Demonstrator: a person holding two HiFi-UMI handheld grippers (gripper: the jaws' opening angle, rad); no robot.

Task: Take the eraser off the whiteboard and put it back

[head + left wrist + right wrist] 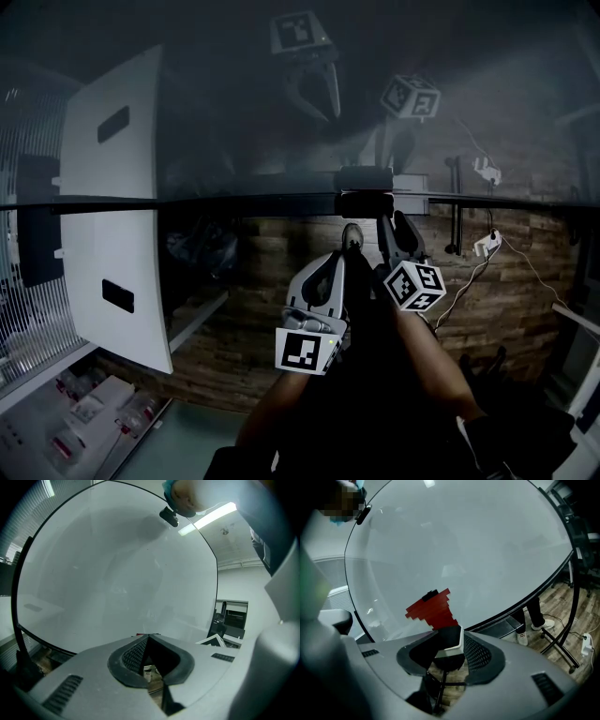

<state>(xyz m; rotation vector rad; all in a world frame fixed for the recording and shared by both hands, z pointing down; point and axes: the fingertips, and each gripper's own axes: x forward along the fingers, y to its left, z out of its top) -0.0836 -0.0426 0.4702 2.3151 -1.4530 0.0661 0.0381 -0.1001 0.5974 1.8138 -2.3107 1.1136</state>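
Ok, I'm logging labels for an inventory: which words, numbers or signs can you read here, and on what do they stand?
No text here can be read.
Marker cubes: only black-and-white square patterns, no letters or numbers.
Whiteboard: blank.
Eraser: no print visible.
Boxes at the lower left of the head view: any print is too small and blurred to read.

floor (555,597): wood planks under blk stand (562,641)
pwr strip (586,641): white, just beside stand
light (208,516): ceiling strip, lit
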